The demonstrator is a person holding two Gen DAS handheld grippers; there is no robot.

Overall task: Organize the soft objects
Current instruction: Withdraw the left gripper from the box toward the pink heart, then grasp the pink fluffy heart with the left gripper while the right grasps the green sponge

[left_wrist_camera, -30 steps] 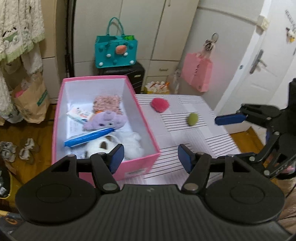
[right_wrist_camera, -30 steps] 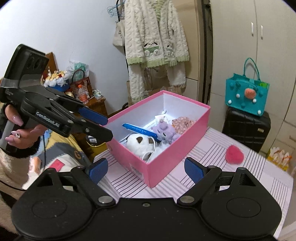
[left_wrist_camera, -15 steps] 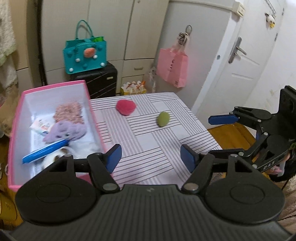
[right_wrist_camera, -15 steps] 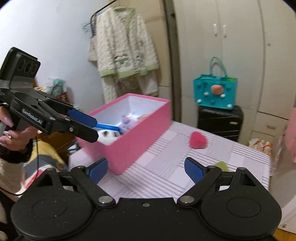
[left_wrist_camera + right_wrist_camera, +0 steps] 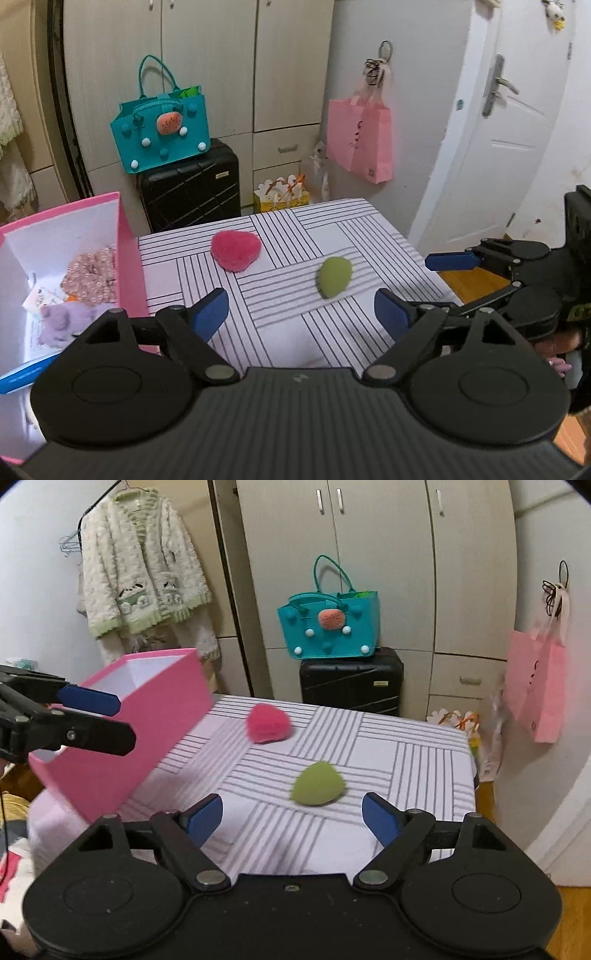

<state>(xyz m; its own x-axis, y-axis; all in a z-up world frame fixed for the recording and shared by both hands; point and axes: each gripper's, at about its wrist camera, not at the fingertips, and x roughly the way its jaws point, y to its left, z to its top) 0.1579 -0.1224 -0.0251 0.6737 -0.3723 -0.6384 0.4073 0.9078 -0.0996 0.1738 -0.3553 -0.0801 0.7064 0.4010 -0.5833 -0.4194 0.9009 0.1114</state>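
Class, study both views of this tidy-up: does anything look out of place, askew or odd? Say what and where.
Two soft things lie loose on the striped table while the others sit in the pink box: a pink plush heart near the box and a green teardrop puff nearer the grippers. Nothing looks spilled or damaged.

A fuzzy pink heart-shaped plush and a green teardrop-shaped soft piece are lying apart on the striped worktop, while a purple plush and a floral scrunchie are sitting inside the pink box.
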